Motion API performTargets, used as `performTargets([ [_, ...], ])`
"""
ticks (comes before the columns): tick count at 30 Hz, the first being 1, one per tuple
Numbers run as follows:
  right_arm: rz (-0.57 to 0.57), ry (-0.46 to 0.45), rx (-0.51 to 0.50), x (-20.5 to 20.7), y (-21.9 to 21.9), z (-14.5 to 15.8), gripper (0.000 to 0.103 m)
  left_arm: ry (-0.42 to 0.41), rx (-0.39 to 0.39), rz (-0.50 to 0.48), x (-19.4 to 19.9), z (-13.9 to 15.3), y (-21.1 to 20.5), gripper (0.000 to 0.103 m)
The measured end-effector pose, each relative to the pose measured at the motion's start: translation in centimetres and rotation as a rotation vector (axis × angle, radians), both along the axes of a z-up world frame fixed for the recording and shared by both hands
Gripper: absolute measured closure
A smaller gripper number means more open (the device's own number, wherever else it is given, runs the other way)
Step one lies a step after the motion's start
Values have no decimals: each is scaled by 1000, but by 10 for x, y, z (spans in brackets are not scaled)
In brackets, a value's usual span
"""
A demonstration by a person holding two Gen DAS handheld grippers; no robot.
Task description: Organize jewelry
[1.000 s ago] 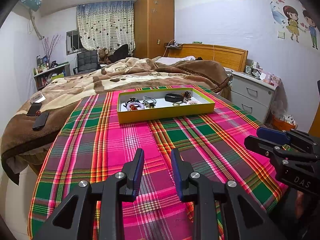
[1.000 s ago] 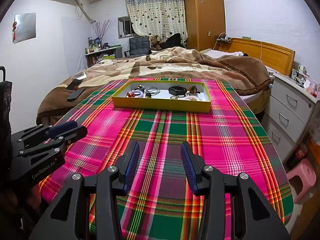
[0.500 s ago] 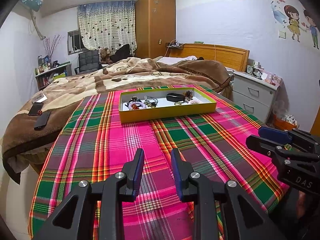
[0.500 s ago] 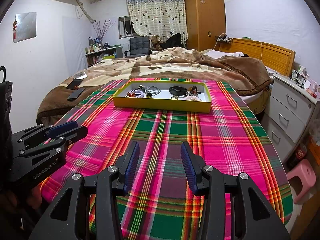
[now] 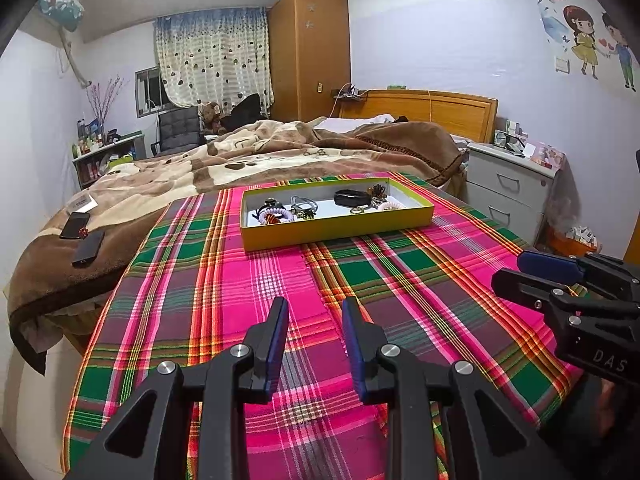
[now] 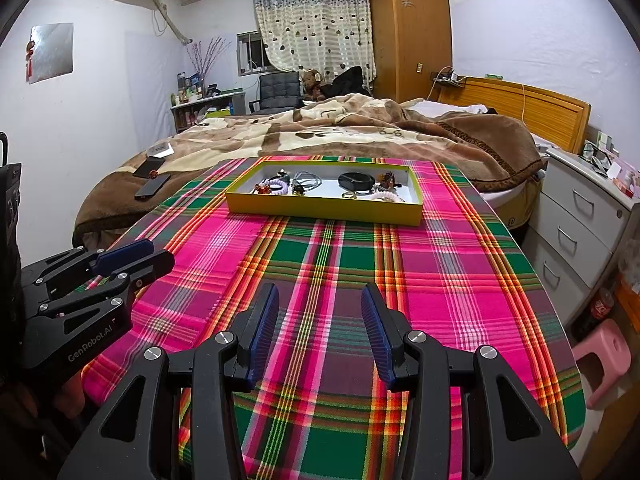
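A shallow yellow tray point(image 5: 336, 228) sits at the far end of a table with a pink and green plaid cloth point(image 5: 280, 280); it also shows in the right wrist view point(image 6: 320, 210). Inside lie a black band point(image 5: 352, 199), a purple hair tie point(image 5: 276, 216), grey cords point(image 5: 304, 201), rings and a pale coil bracelet point(image 5: 390, 206). My left gripper point(image 5: 315, 312) is open and empty, low over the near end of the table. My right gripper point(image 6: 320, 300) is open wider and empty, beside the left one point(image 6: 132, 256).
A bed with a brown blanket point(image 5: 240, 160) lies beyond the table, with two phones point(image 5: 82, 236) on it. A white nightstand point(image 6: 580, 216) and a pink stool point(image 6: 604, 354) stand to the right. The table's edges fall off left and right.
Both grippers have barely moved; the left view has shifted slightly, so the tray sits a little further right. The jaws have stayed open.
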State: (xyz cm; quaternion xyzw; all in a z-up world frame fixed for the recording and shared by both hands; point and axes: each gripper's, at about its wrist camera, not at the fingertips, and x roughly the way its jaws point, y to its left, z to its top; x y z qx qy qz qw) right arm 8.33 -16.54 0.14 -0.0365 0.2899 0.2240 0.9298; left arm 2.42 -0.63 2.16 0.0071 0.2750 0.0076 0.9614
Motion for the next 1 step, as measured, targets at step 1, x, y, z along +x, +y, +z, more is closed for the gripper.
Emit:
performTargets([
  [1, 0, 0, 0, 0, 0, 0, 59, 0, 0, 1, 0, 0, 0, 76],
])
